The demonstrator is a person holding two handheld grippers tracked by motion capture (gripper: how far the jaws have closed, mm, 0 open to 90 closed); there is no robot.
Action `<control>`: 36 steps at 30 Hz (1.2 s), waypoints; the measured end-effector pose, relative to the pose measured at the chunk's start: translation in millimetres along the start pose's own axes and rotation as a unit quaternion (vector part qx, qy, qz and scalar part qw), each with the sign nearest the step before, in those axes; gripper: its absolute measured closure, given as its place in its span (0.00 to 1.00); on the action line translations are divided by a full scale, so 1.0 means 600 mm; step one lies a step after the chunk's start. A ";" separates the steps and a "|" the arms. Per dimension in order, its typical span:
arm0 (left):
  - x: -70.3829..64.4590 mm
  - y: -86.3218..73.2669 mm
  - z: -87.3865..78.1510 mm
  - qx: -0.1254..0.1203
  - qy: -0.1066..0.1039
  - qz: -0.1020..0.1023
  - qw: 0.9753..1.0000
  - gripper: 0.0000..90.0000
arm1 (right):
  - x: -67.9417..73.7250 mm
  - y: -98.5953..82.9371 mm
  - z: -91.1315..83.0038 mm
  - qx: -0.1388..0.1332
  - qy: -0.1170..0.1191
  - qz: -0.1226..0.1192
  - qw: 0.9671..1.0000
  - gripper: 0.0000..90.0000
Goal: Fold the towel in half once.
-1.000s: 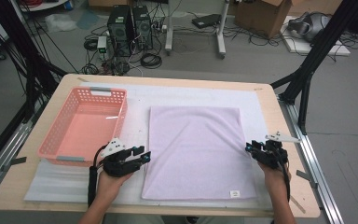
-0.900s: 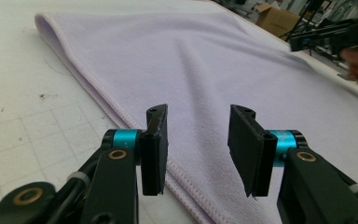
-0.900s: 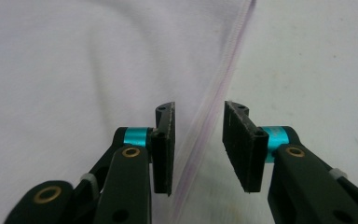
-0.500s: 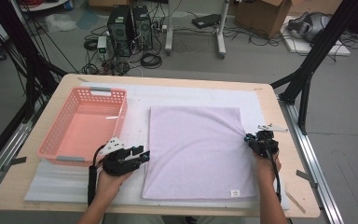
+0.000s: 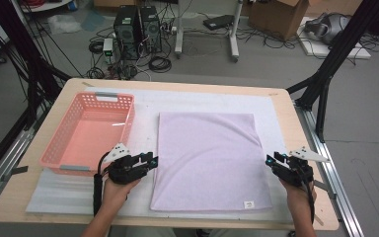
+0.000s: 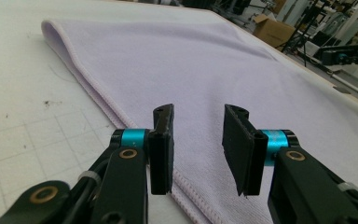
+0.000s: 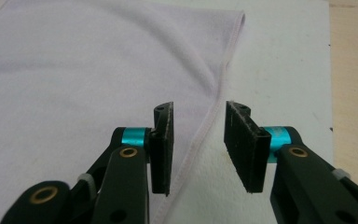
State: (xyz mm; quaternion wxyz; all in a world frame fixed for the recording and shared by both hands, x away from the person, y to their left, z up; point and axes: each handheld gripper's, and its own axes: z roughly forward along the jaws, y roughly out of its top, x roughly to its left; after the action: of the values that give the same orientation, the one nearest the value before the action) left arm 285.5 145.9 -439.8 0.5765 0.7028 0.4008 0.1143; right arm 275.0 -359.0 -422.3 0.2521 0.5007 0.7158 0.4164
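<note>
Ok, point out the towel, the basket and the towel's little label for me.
towel point(image 5: 207, 153), high view, middle of the lilac cloth.
basket point(image 5: 86, 131), high view, bare pink floor inside it.
label point(image 5: 248, 204), high view, small white tag near the towel's near right corner.

Only the right gripper point(image 5: 271, 161) really moved: a second ago it sat off the towel's point(image 5: 205, 153) right edge, half a second ago it had slid up and in until it was right against that edge, and now it's dropped back toward the near end of the towel and a touch outward. Its jaws are parted with the towel's hem running up between them in the right gripper view. The person's right hand point(image 5: 296, 190) came back down along the towel's right side with it.
</note>
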 end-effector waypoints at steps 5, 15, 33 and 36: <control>-0.005 0.004 0.007 -0.001 0.000 0.018 1.000 0.61 | -0.004 -0.014 -0.010 -0.008 0.034 0.004 0.999 0.50; -0.022 0.010 0.018 -0.023 -0.013 0.040 0.999 0.32 | 0.000 -0.023 -0.028 -0.035 0.046 -0.017 0.998 0.22; -0.026 0.004 0.010 -0.027 -0.017 0.045 0.998 0.27 | 0.004 -0.020 -0.029 -0.034 0.046 -0.014 0.998 0.26; -0.023 0.005 0.008 -0.026 -0.023 0.041 0.999 0.29 | 0.002 -0.021 -0.027 -0.032 0.045 -0.013 0.998 0.26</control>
State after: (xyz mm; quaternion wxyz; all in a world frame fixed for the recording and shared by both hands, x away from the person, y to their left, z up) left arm 280.6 133.0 -434.3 0.5981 0.7061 0.3555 0.1321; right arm 255.7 -365.2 -424.3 0.2408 0.4634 0.7194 0.4580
